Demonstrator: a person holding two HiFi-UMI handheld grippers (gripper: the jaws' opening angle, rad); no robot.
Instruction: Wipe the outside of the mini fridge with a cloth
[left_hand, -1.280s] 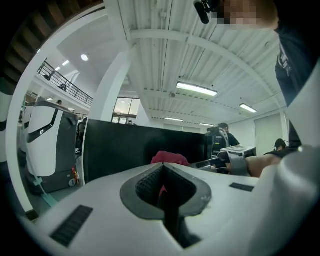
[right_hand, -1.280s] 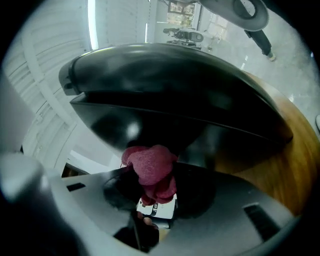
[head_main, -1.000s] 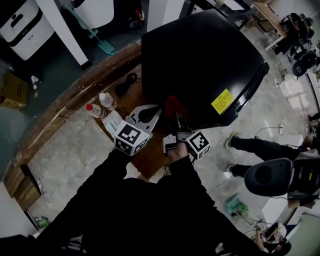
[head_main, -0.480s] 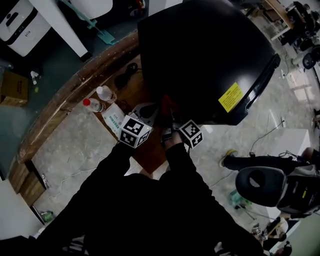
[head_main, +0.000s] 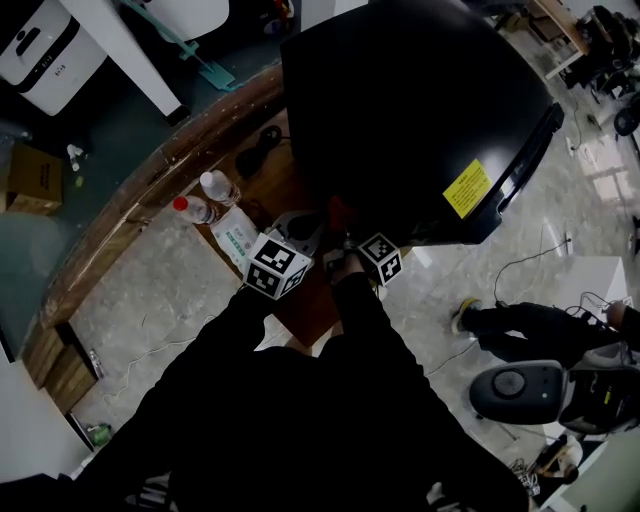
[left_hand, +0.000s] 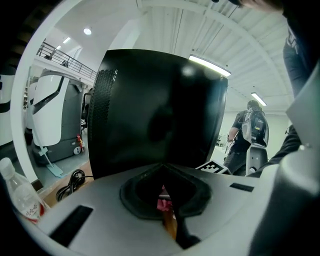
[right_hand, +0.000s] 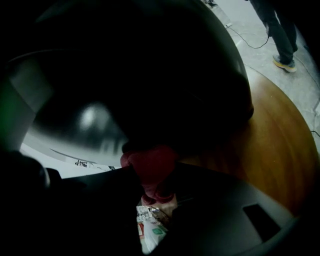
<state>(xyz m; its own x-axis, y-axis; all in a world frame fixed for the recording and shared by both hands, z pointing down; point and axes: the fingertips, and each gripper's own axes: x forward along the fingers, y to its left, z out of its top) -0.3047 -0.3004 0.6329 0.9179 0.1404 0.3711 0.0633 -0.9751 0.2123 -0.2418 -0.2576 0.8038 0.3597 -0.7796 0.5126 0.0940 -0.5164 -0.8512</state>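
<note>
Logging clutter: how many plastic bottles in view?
2: a clear plastic white-capped bottle and a clear plastic red-capped bottle, side by side, left of the black mini fridge. More may be hidden.

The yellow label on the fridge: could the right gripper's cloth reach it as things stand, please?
Probably yes: the right gripper holds the cloth at the fridge, with only bare black surface before the yellow label.

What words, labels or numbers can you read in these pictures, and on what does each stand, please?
No text can be read for certain.
Yellow label on the mini fridge: black print, too small to read.
White packet beside the bottles: green print, blurred.
Labels on the bottles: too small to read.
</note>
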